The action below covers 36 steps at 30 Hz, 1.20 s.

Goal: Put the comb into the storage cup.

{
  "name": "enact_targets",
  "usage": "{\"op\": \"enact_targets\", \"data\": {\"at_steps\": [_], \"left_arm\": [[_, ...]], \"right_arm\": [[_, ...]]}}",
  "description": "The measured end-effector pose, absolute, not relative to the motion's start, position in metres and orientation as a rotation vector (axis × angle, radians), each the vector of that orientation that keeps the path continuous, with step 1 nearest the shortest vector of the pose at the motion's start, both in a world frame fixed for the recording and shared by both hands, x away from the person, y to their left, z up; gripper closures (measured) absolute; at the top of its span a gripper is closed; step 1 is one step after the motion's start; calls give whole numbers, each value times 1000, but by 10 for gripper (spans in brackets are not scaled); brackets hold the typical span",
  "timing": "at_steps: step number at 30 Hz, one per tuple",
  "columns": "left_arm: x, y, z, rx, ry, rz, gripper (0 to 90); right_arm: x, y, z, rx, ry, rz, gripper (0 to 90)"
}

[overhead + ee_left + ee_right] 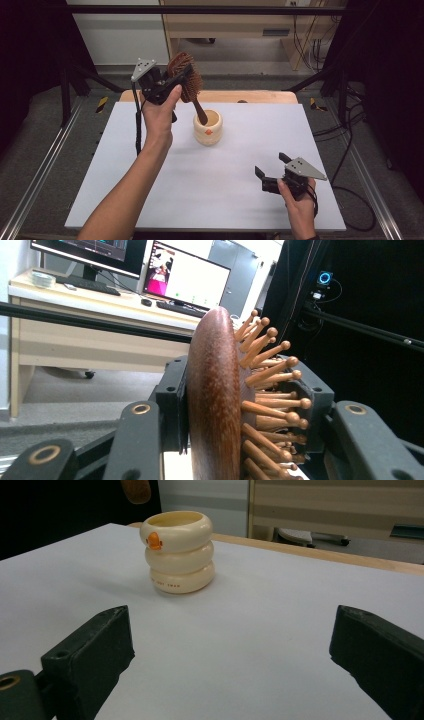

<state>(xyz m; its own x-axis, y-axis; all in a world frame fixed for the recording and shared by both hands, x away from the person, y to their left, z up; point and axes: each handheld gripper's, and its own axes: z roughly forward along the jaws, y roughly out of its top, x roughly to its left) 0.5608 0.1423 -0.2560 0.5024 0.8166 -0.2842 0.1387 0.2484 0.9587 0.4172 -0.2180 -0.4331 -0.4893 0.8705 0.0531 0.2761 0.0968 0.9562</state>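
Two grippers in frame. Left gripper (176,82) is raised above the far part of the white table (210,180), jaws pinching the head of a wooden hairbrush (186,75): one pad lies on the smooth brown back, the other against the peg bristles (270,405). Brush hangs tilted, handle end just over the mouth of the cream ringed cup (208,127); whether handle and rim touch cannot be told. Cup stands upright on the table and carries an orange beak (154,540) on its top ring. Right gripper (272,169) sits low at the near right, jaws spread wide with nothing between them, well apart from the cup.
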Motion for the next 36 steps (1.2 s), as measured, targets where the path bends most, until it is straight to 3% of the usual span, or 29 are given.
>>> {"op": "enact_targets", "data": {"at_steps": [36], "left_arm": [[580, 135, -266, 1276, 999, 623, 511]], "right_arm": [[417, -218, -432, 1080, 1812, 1416, 41]]}}
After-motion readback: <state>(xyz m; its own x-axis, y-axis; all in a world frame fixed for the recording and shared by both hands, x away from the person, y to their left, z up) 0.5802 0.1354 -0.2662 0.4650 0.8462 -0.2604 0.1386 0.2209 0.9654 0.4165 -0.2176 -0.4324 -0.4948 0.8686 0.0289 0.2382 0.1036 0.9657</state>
